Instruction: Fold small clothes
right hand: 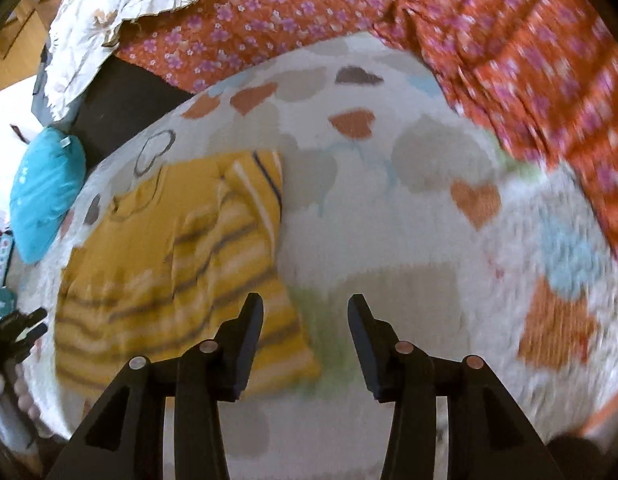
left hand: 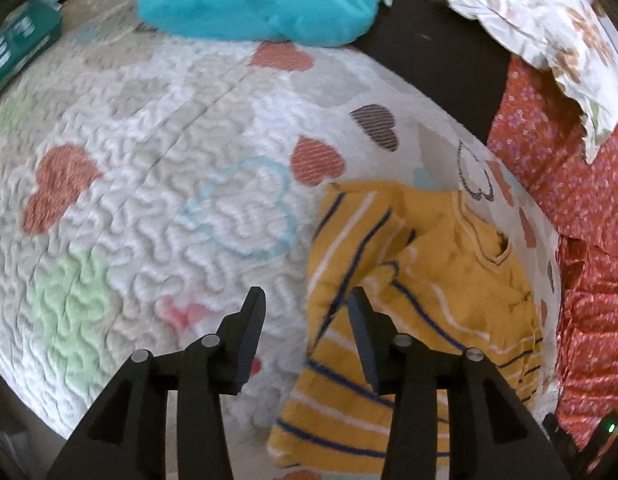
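Note:
A small yellow shirt [left hand: 421, 296] with dark blue and white stripes lies folded lengthwise on a white quilt [left hand: 149, 184] printed with hearts. My left gripper [left hand: 305, 300] hovers at the shirt's left edge, jaws apart with nothing between them. The right wrist view has the same shirt [right hand: 177, 264] at the left, on the quilt [right hand: 389, 216]. My right gripper [right hand: 305, 308] is open over the quilt, just past the shirt's lower right corner, and holds nothing. At that view's left edge shows the other gripper [right hand: 13, 332] with a person's hand [right hand: 21, 396].
A turquoise cushion [left hand: 265, 0] lies at the quilt's far side. An orange flowered cloth [right hand: 449, 20] borders the quilt on the right. A white leaf-print pillow [right hand: 121, 4] lies beyond it. A green box [left hand: 17, 44] sits at the far left.

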{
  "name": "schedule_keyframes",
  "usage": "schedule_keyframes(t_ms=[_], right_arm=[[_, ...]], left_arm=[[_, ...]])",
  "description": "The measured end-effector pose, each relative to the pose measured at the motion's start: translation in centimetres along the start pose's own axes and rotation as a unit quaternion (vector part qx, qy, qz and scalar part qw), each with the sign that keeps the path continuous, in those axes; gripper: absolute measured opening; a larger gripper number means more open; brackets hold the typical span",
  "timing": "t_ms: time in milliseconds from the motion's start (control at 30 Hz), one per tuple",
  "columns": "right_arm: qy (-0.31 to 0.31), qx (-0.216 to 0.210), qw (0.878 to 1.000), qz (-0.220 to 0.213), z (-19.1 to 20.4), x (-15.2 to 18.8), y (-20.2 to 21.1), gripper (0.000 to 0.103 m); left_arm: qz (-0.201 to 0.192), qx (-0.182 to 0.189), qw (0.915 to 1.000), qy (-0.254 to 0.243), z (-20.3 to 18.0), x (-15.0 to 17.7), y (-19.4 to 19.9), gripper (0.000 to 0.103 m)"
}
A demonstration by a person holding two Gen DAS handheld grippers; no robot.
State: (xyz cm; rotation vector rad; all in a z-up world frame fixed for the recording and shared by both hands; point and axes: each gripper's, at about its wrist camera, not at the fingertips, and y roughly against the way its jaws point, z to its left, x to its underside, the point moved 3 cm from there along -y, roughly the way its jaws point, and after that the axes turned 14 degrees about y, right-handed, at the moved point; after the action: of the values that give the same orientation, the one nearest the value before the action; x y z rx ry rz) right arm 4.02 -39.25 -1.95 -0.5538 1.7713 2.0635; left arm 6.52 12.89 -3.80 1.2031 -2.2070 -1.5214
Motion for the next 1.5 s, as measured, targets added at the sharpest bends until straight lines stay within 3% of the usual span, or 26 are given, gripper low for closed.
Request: schedule_keyframes(t_ms=[133,200,267,333,633,767,900,1033,1233,1300,1367,1500], right_arm=[[-0.002,-0.026,1.0,0.013,1.5,1.9,0.3,0.048],[0.023,-0.038,0.999,0.018,3.4,1.8,0.3,0.048],[0.056,-0.05,0.997,0.021,5.7,1.5,0.4,0.048],[0.092,-0.066,0.993,0.025,8.8,0.5,0.2,0.049],[0.189,-0.166,0.965,0.079,23.9,-4.4,-3.2,0.056],[0.232,-0.18,0.95,0.107,30.1,-6.9,-6.1,0.067],[0.239,-0.181,0.942,0.153,35.0,-7.9,-10.2,0.07],[0.252,-0.159,0.933,0.201,38.3,-8.2,-14.2,0.071],[0.315,-0.097,0.917,0.226,42.2,-7.9,-17.4,0.082],[0.344,-0.076,0.906,0.236,43.5,-7.5,-18.3,0.086],[0.38,-0.049,0.886,0.26,44.6,-6.4,-19.4,0.091],[0.459,-0.006,0.849,0.261,46.1,-4.6,-20.1,0.091]], left_arm=[[0.01,-0.006,0.9999,-0.002,1.5,1.8,0.6,0.042],[0.001,-0.019,0.9998,0.003,2.7,3.0,1.4,0.051],[-0.001,-0.029,0.9994,0.017,3.8,3.9,1.6,0.053],[0.023,-0.021,0.9989,0.036,4.8,4.3,1.3,0.053],[0.046,0.005,0.9979,0.044,5.3,4.1,0.4,0.056],[0.068,0.026,0.9958,0.056,5.3,4.4,-0.4,0.056],[0.077,0.045,0.9934,0.071,5.4,4.1,-0.6,0.059],[0.098,0.048,0.9908,0.081,5.5,4.5,-1.2,0.061],[0.108,0.064,0.9877,0.093,5.0,5.3,-1.5,0.071],[0.105,0.065,0.9876,0.096,4.8,5.6,-1.4,0.078],[0.106,0.066,0.9874,0.097,4.5,6.0,-1.4,0.083],[0.093,0.052,0.9903,0.089,4.0,7.1,-1.2,0.08]])
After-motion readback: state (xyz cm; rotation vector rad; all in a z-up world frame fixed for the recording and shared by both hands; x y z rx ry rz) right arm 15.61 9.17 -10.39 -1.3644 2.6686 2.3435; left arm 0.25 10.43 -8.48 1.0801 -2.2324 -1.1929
